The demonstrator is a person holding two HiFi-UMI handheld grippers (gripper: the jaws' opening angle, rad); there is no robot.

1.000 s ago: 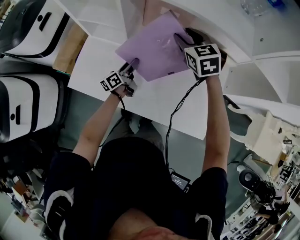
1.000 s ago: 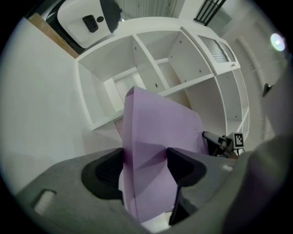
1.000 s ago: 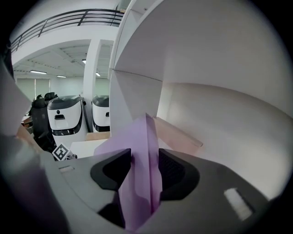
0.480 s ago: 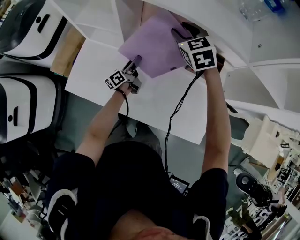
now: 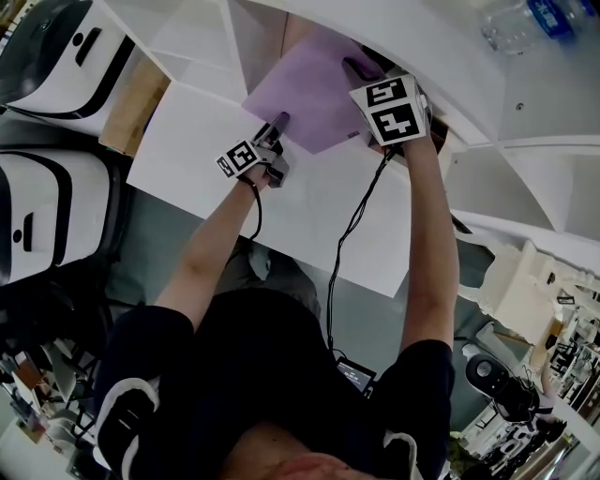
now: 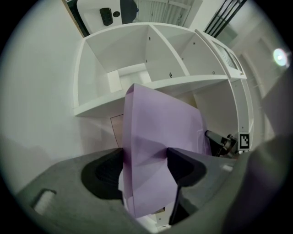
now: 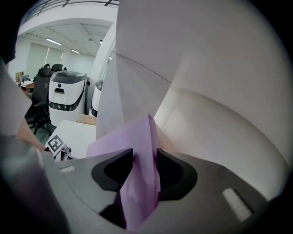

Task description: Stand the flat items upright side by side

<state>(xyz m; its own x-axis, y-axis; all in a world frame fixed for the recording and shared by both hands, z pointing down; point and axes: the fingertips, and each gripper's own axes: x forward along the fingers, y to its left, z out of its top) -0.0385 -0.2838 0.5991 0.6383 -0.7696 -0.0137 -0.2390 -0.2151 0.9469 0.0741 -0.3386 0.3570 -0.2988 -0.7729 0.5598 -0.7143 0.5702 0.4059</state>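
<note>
A purple flat folder [image 5: 309,89] hangs tilted on edge over the white table [image 5: 197,141], its far side at the mouth of a compartment of the white shelf [image 5: 441,56]. My left gripper [image 5: 277,125] is shut on its near lower corner; in the left gripper view the folder [image 6: 158,121] fills the gap between both pads of that gripper [image 6: 145,160]. My right gripper [image 5: 361,70] holds the far right edge. In the right gripper view the folder [image 7: 143,135] sits between its jaws [image 7: 144,161], which have just been closing on it.
The white shelf unit [image 6: 137,87] has several open compartments ahead. A clear plastic bottle [image 5: 525,21] lies on top of it. White machines [image 5: 42,56] and a wooden board [image 5: 131,103] stand left of the table. A black cable [image 5: 352,225] trails from the right gripper.
Both grippers have carried the purple folder farther toward the shelf opening. The left hand has slid right along the table and the right gripper has rolled.
</note>
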